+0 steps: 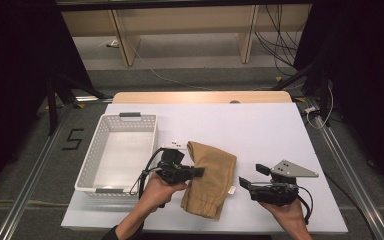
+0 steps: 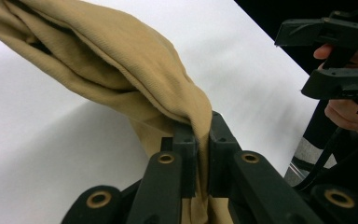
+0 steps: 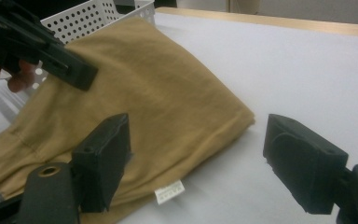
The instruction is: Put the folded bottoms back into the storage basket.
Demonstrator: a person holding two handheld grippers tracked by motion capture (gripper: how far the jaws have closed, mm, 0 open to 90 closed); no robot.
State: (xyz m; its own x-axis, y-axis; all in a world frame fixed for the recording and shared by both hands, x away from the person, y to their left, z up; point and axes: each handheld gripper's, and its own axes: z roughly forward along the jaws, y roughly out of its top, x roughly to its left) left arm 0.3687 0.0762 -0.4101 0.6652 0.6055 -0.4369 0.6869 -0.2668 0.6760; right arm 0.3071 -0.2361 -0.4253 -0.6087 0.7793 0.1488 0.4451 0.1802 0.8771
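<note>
Tan garment, folded, pinched and partly raised beside a white basket

The left gripper is seen with its jaws clamped on a fold of the tan garment, the cloth being drawn up from the white table at that edge while the rest lies flat near the table's front. The right gripper is held with jaws wide apart and nothing between them, just to the garment's right and clear of it. The perforated white basket stands empty just to the garment's left. Progress is judged as early: the grasp is made; the transfer, presumably into the basket, is not yet done. A small white label is sewn at the hem, its print too small to be read. A "5" is marked on the floor to the left.
</note>
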